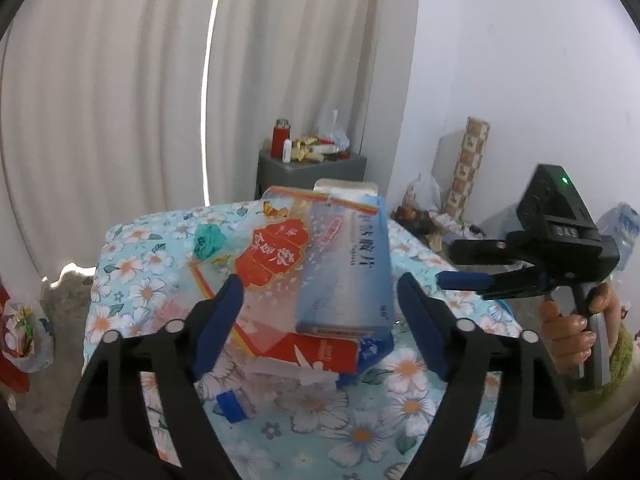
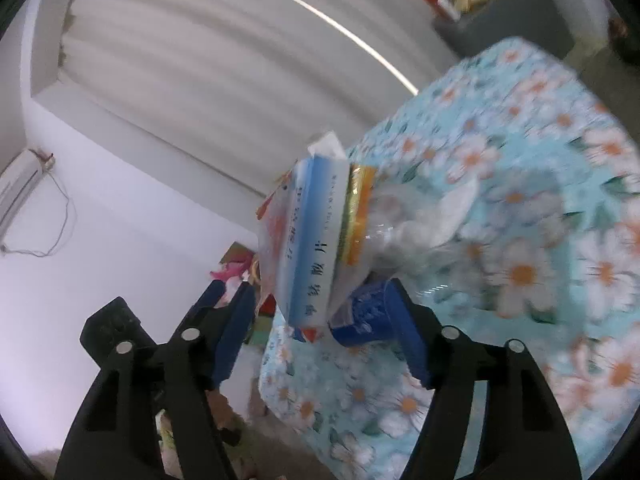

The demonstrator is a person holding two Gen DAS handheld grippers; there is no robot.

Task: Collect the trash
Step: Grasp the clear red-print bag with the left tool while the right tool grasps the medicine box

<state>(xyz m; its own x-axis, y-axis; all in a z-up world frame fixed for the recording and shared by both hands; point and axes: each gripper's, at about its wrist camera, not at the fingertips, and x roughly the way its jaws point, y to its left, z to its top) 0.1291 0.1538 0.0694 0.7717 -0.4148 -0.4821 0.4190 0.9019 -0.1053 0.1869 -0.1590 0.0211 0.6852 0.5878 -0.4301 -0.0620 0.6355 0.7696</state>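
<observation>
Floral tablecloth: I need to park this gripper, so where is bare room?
The floral tablecloth is bare left of the clear bag of boxes, below the green wad. The middle is crowded; a blue-capped item lies near.

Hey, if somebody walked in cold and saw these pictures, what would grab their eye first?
Probably the clear plastic bag stuffed with red and blue cartons, framed between the open blue fingers of the left hand-held gripper, above the floral blue tablecloth. Next, the right hand-held gripper coming in from the right side, a green light on its black body. In the right wrist view the same bag fills the centre.
</observation>
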